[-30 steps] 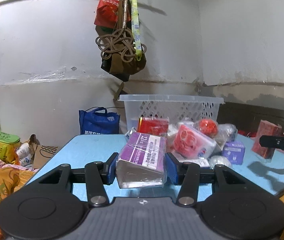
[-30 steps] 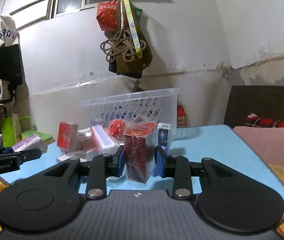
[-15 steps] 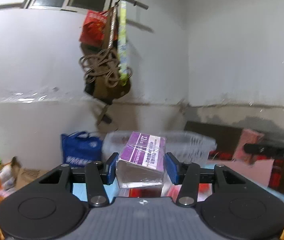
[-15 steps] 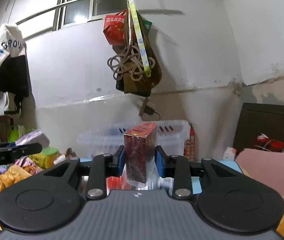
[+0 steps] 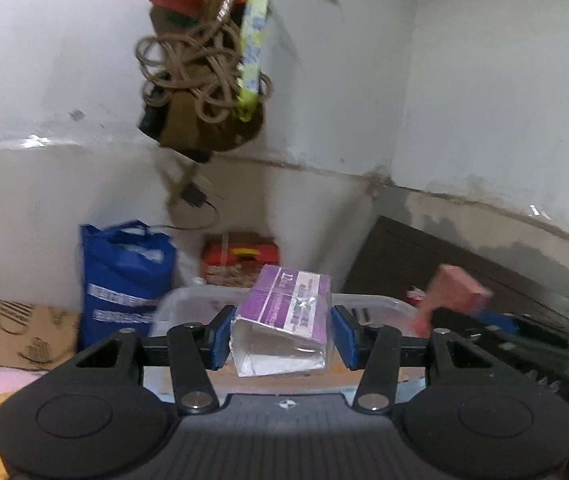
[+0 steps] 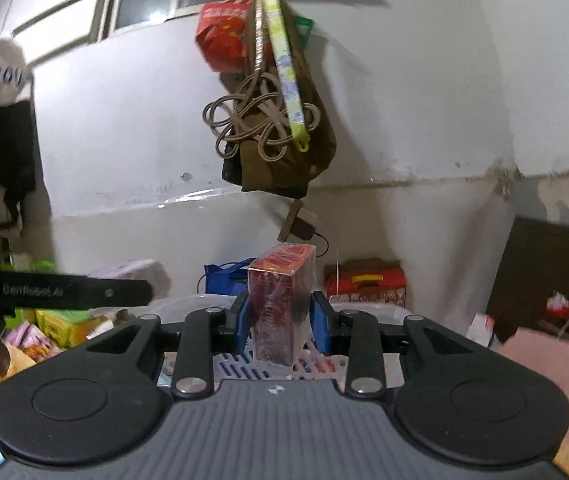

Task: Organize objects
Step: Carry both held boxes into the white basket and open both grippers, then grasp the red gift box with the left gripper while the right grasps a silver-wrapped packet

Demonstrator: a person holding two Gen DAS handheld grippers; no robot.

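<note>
Purple pack (image 5: 284,312), film-wrapped, sits between the blue pads of our left gripper (image 5: 282,338), jaws closed on its sides. Its long axis runs away from the camera, far end tilted up. Print reads "12" or "13"; the rest is too blurred.

Clear basket (image 5: 188,304) lies directly ahead of and below the pack, rim just past the fingertips. We judge the coming move to be a short push forward and down.

Our right gripper (image 6: 280,322) clamps a dark red box (image 6: 282,304) upright, long axis vertical. Its lettering is unreadable. The basket's white lattice (image 6: 316,366) shows beneath it, so we judge this hand about as near.

The left gripper's arm reads roughly "GenRobot.AI". A blue bag (image 5: 124,276) and orange carton (image 5: 240,260) stand behind.
</note>
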